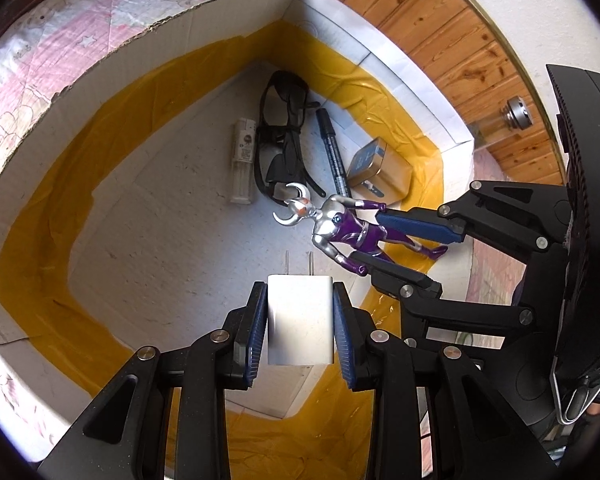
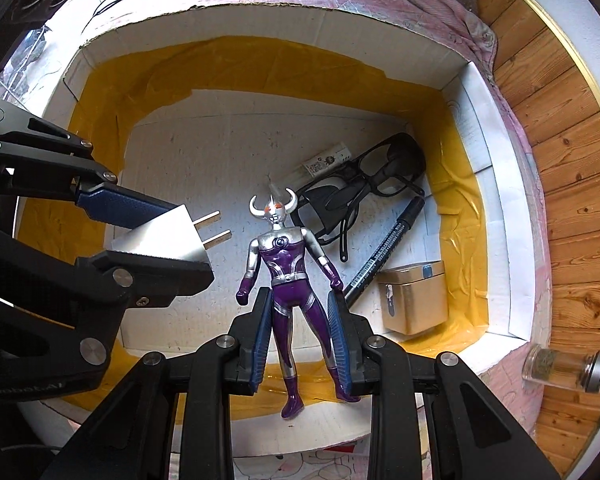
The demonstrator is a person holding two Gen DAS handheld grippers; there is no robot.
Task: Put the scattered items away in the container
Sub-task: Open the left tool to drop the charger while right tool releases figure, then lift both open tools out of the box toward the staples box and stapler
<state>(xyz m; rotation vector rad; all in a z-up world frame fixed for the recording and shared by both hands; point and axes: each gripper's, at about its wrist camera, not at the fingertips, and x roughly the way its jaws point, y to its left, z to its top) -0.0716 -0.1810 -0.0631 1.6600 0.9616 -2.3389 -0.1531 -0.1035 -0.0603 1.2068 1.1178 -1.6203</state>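
I hold both loads above the open cardboard box (image 2: 476, 128). My left gripper (image 1: 300, 312) pinches the white wall charger (image 1: 300, 316), prongs toward the box floor. My right gripper (image 2: 300, 332) clamps the purple toy figure (image 2: 286, 276) at its legs, long axis along the fingers, head downward, nearer the glasses (image 2: 364, 196).

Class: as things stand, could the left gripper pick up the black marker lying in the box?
Probably not yet: the left gripper is shut on the white charger, so nothing else fits; the marker itself lies uncovered.
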